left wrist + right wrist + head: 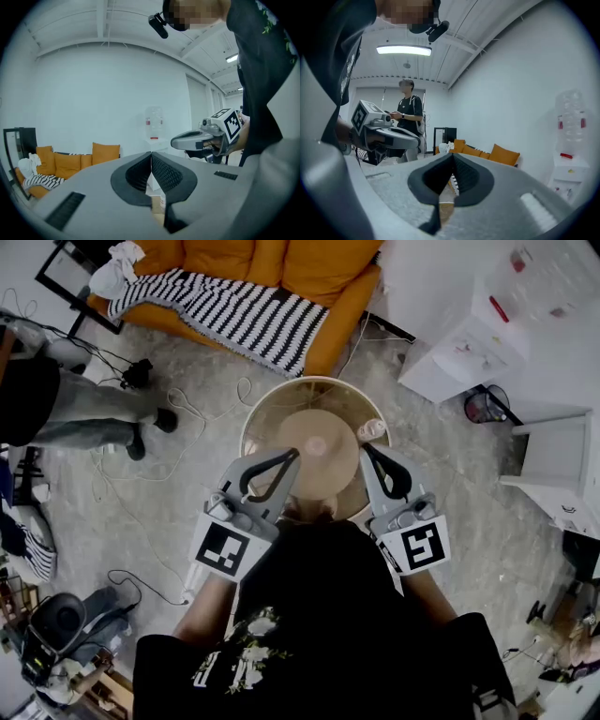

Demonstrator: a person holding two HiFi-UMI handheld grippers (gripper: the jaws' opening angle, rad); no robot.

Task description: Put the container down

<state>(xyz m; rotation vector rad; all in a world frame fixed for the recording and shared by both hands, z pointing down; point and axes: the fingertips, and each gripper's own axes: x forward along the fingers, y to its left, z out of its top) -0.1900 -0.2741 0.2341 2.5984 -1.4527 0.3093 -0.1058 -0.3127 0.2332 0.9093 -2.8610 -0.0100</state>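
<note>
**Thin-rim hold could slip before the container lands**

Both grippers are fully closed, pads meeting tip to tip. The left gripper (291,458) and right gripper (368,449) sit over the near rim of the round clear container (314,379). It hangs ahead of and below the jaws, and it looks to be off the floor. The pinch itself is hidden under the jaws, so I judge rather than see that each gripper nips the thin wall.

Risks from here:
- A grip this shallow on a slick wall may slide off if one gripper drops faster than the other, tipping the tub forward.
- Opening either gripper before the base touches down would let it fall.
- Loose cables (178,404) lie on the floor to the left gripper's side and could leave the base rocking.
</note>
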